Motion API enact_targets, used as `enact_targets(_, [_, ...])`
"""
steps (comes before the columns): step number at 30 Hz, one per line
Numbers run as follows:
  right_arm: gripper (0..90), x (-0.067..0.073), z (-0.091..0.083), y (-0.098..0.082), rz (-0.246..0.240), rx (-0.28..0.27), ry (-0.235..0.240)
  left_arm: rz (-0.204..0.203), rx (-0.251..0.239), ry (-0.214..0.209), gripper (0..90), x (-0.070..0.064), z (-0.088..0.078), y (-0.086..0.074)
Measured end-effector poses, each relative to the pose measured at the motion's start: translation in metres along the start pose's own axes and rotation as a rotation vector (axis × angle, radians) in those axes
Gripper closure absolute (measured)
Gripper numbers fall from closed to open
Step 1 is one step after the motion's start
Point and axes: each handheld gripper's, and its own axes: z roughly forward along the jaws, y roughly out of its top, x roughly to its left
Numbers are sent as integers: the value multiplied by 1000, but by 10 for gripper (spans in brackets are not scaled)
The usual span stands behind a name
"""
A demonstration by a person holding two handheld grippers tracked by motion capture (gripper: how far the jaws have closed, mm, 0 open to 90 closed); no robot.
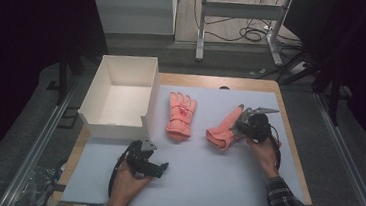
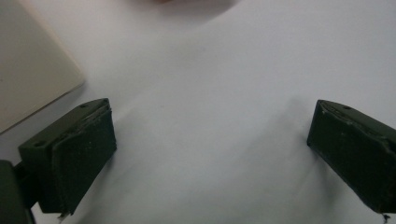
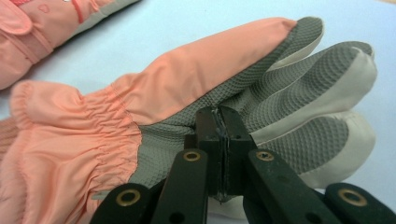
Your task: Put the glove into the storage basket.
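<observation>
Two grippers work over the white mat, one in each of the person's hands. Nearest the person, the left gripper rests low on the mat just in front of the box. Its jaws stand wide apart with only bare mat between them, as the left gripper view shows, where a corner of the box sits at the upper left.

Farther out and to the right, the right gripper is at the right glove. In the right gripper view its jaws are pressed together, pinching a fold of the grey textured palm fabric at the near edge of the glove. That glove lies on the mat with its gathered pink cuff toward the middle of the table and its fingers under the gripper.

A second pink glove lies flat on the mat, between the box and the held glove and apart from both, fingers pointing away from the person. The box is open-topped and white, at the table's far left.
</observation>
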Motion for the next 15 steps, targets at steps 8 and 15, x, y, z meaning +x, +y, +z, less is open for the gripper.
enact_targets(8, [884, -3, -15, 6, -4, -32, 40, 0, 0, 0, 10, 0, 0, 0])
enact_targets(15, [885, -2, -25, 11, -29, -46, 53, 0, 1, 0, 10, 0, 0, 0])
